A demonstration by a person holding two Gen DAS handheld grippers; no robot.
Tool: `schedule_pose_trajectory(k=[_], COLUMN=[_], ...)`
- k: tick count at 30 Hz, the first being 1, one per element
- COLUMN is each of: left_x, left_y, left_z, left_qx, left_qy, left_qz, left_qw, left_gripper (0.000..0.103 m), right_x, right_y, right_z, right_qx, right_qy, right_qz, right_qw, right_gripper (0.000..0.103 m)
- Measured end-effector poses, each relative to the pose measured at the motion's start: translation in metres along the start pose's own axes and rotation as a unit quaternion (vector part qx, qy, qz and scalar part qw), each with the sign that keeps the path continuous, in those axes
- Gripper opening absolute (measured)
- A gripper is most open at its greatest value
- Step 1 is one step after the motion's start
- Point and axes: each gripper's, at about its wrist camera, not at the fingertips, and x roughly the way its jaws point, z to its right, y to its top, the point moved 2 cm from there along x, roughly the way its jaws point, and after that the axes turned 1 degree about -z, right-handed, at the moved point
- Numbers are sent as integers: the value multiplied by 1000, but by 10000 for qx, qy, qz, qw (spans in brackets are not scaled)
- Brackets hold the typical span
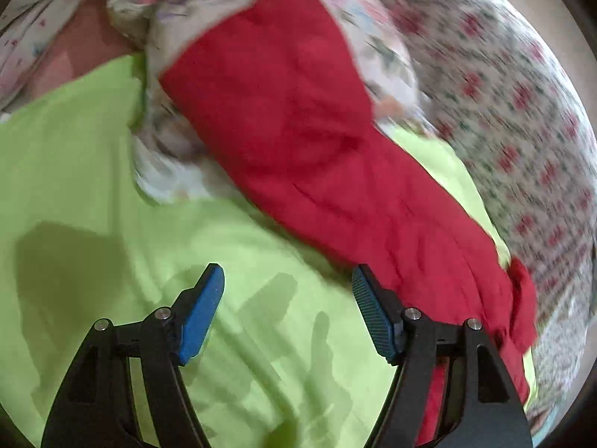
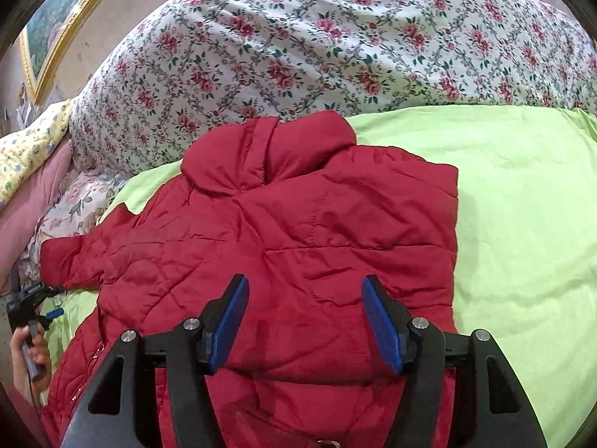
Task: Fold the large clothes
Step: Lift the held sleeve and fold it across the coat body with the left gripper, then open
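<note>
A red quilted jacket (image 2: 283, 231) lies on a lime green sheet (image 2: 522, 224), its collar pointing to the far side and its right side folded over in a straight edge. One sleeve stretches out to the left. My right gripper (image 2: 304, 291) is open and empty, just above the jacket's lower middle. In the left wrist view the jacket's red sleeve (image 1: 298, 119) runs diagonally across the green sheet (image 1: 74, 171). My left gripper (image 1: 287, 280) is open and empty over the sheet, beside the sleeve. The left gripper also shows at the right wrist view's left edge (image 2: 33, 302).
A floral duvet (image 2: 335, 48) is heaped along the far side of the bed. More floral and yellow bedding (image 2: 33, 149) and a pink pillow (image 2: 33, 201) lie at the left. A gold-framed picture (image 2: 56, 26) hangs on the wall.
</note>
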Motion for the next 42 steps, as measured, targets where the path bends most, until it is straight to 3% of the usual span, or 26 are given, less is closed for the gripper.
schedule_pose_trajectory(k=[8,9,10,11,13,19,24,31,38,42], left_x=[27,29,30,29,20,-29,-67,-84,-85,-79], left_y=[47,49,51,52,52,31,-4,-80,-164,-217], left_z=[-21,-18,-15,-9,3,58,124,218,289,314], left_qx=[-233,-230,-192,-96,84,889,1590,2621,3654,4338], left_qy=[-32,-62,-124,-207,-293,-828,-1465,-2110,-2101,-1683], left_qz=[347,371,397,394,530,913,979,419,165,315], left_qw=[9991,9990,9989,9990,9981,9884,9714,9408,9067,8846], left_gripper=[69,62,35,20,10,8,8,8,8,8], right_x=[8,8,8,8,6,4,3,11,2,-3], right_y=[-2,-2,-2,-2,-1,1,1,-7,-8,-9], right_z=[-2,-1,0,1,3,6,6,4,-6,2], right_qx=[-29,-10,4,14,44,163,171,324,393,770], right_qy=[53,63,68,69,80,239,254,439,726,1018], right_qz=[-94,-96,-95,-89,-67,-67,-101,-462,-468,-345], right_qw=[9999,9999,9999,9999,9999,9996,9995,9974,9955,9912], right_gripper=[64,64,64,64,64,64,64,65,66,66])
